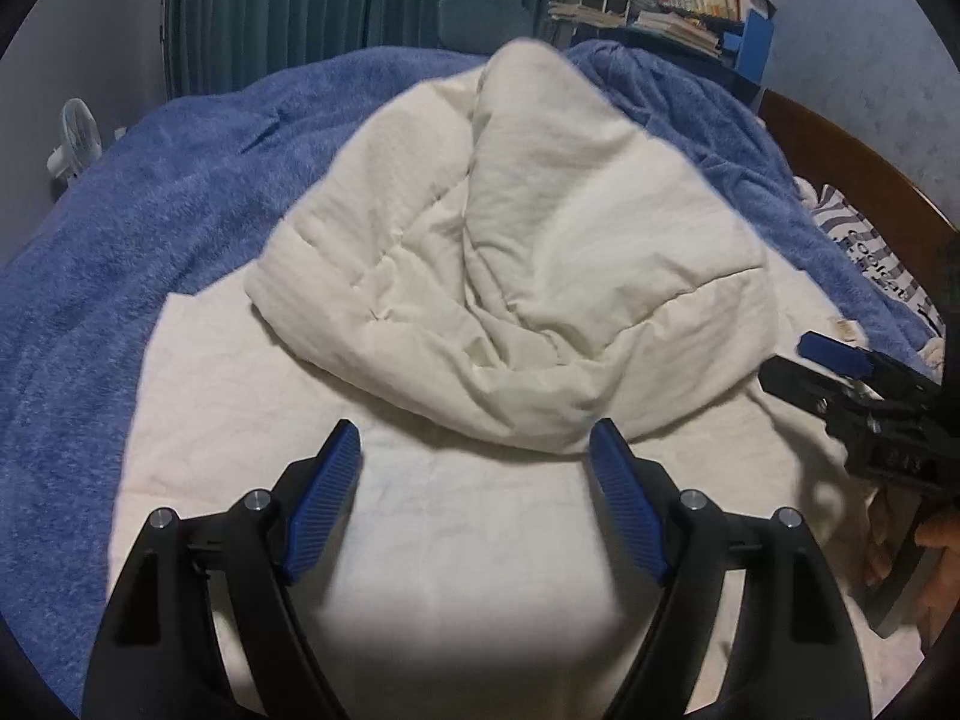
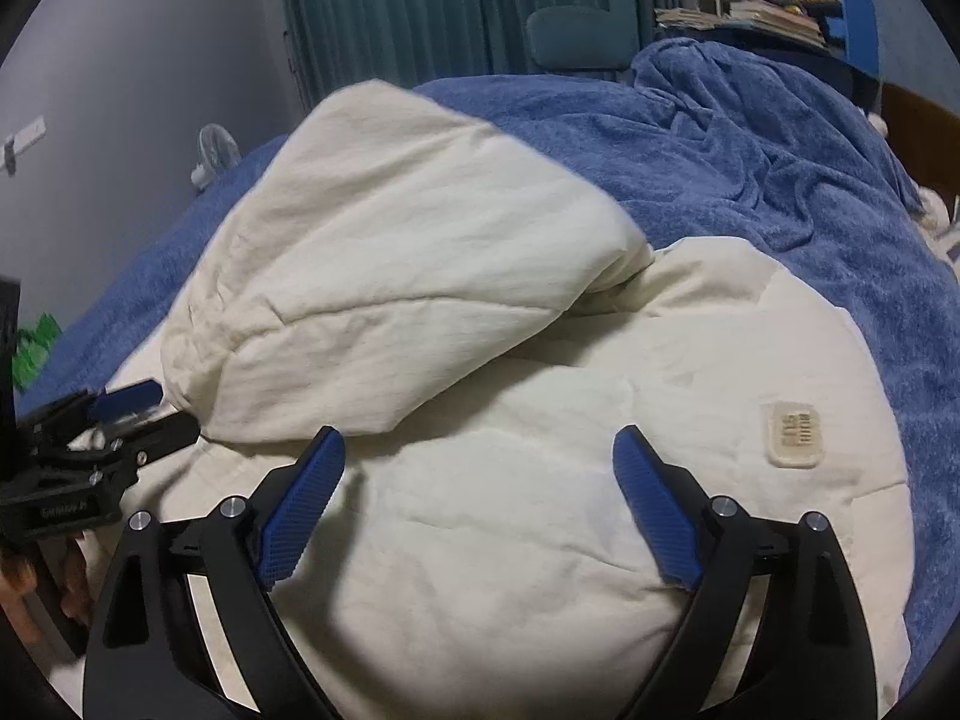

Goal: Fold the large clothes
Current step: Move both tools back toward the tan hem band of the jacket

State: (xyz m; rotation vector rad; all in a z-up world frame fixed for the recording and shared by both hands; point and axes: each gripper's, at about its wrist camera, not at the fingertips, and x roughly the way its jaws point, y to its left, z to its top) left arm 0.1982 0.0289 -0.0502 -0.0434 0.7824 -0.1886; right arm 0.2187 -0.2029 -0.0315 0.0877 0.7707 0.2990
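Note:
A cream quilted garment (image 1: pixel 510 276) lies on the bed over a blue fleece blanket (image 1: pixel 120 252). Its far part is folded back toward me in a puffy heap, and its flat near part spreads under both grippers. My left gripper (image 1: pixel 474 438) hovers open just short of the heap's near edge, nothing between its blue pads. My right gripper (image 2: pixel 480 444) also stands open over the flat cream fabric (image 2: pixel 510 540), empty. A beige sewn label (image 2: pixel 792 435) sits right of it. Each gripper shows at the other view's edge: the right gripper (image 1: pixel 804 360), the left gripper (image 2: pixel 162 408).
The blue blanket (image 2: pixel 780 180) is bunched at the far right. A wooden headboard (image 1: pixel 840 162) and a striped pillow (image 1: pixel 864 246) lie to the right. Teal curtains (image 1: pixel 360 0), a shelf of books (image 1: pixel 690 0) and a small white fan (image 1: pixel 75 138) stand beyond the bed.

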